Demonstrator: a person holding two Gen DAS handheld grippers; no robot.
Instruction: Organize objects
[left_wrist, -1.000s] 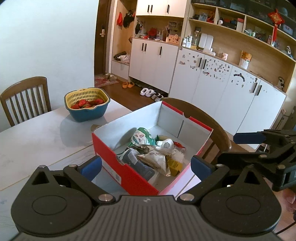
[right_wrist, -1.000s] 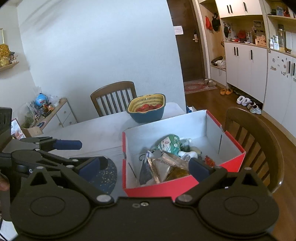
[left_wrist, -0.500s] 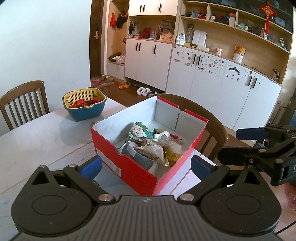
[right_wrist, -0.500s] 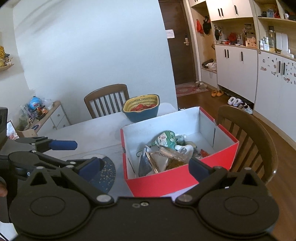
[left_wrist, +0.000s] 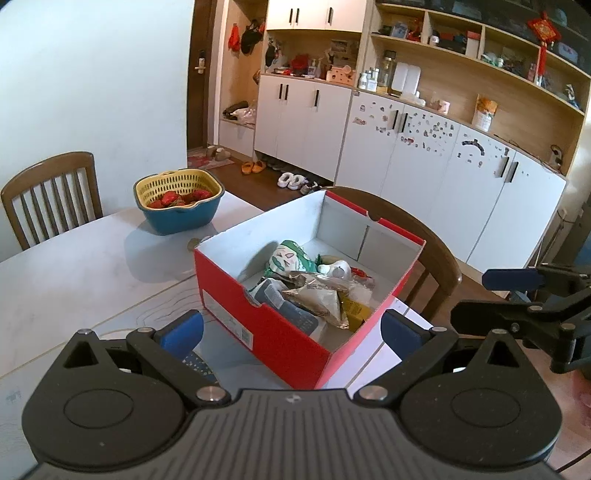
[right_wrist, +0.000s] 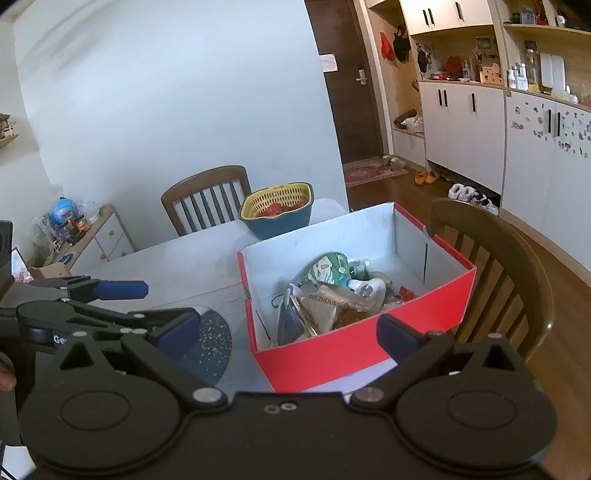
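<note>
Here the red shoebox (left_wrist: 266, 332) sits open at the near right of the white table (left_wrist: 74, 273), holding a jumble: a green printed pouch (left_wrist: 290, 256), a crinkled snack packet (left_wrist: 321, 299), a white mouse-like gadget (left_wrist: 338, 269) and a dark flat pack (left_wrist: 291, 314). The left gripper (left_wrist: 291, 326) and the right gripper (right_wrist: 288, 332) hover just short of the box, both spread wide and carrying nothing. Things packed in the box could mean sorting is done, or that they await taking out; the views fit both. Any reach inside, I judge, should come from above, clear of the cardboard walls, and pinch one item only. A strawberry basket (left_wrist: 179, 201) stands far left
</note>
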